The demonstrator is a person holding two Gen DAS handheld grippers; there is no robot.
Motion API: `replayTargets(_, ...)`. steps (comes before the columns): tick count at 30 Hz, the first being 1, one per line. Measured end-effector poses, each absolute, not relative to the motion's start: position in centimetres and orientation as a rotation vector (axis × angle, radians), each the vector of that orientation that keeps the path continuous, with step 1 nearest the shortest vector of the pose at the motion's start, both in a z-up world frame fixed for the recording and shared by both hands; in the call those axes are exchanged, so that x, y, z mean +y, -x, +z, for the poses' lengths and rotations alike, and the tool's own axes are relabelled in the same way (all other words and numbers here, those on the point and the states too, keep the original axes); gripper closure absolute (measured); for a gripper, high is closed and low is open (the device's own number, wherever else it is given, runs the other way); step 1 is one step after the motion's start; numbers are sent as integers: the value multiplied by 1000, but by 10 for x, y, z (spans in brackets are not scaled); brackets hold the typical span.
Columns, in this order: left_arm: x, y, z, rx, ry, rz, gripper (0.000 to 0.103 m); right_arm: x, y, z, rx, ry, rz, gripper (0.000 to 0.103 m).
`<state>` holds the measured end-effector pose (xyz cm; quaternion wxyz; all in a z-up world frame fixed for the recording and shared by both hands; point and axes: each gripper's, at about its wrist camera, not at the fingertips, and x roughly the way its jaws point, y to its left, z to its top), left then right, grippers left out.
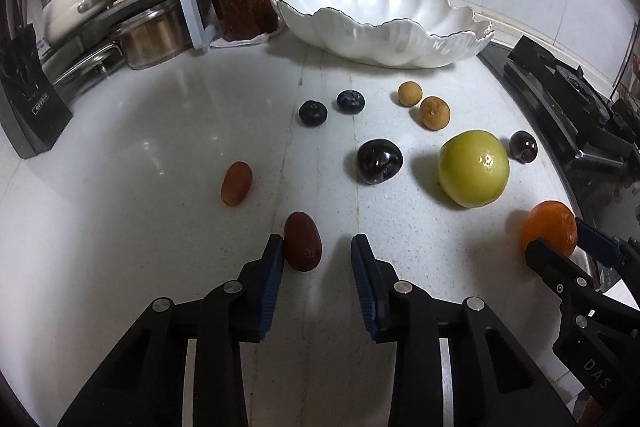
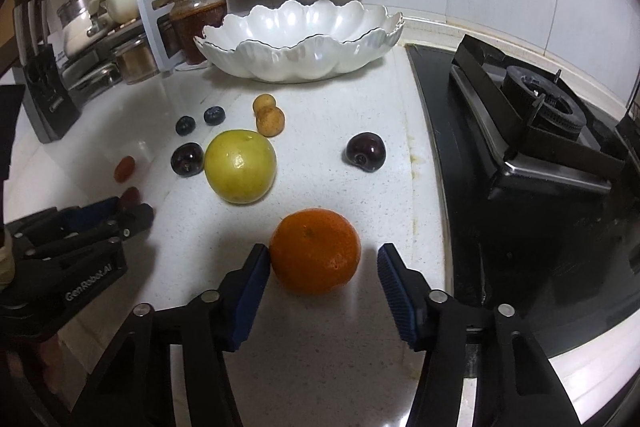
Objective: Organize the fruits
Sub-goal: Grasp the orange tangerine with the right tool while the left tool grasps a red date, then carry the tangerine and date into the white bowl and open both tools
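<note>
Left wrist view shows the left gripper (image 1: 318,253) low over the counter (image 1: 160,227), its jaws spread around a brown date (image 1: 303,241); the left pad touches it, the right pad stands apart. A second date (image 1: 237,183) lies beyond, and the bowl (image 1: 384,31) sits at the back. Right wrist view alone gives the orange (image 2: 315,251) whole: the right gripper (image 2: 323,267) straddles it, left pad touching, right pad clear. It also shows the stove (image 2: 536,131). Both grippers tilt steeply down. A green fruit (image 2: 240,166) rests behind the orange.
</note>
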<state>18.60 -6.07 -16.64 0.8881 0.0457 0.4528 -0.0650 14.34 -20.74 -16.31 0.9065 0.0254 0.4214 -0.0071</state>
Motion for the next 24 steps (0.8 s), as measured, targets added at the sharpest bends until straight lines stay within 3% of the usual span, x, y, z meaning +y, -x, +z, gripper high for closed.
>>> replayTargets(5,-61,-189,-167,940,-97,-137,84,-205,-145,-163,868,-51,-6,55)
replayTargets(24,-61,-167,-122,854,-73,-162,86,-210,-135,-135,802,-46,16,56)
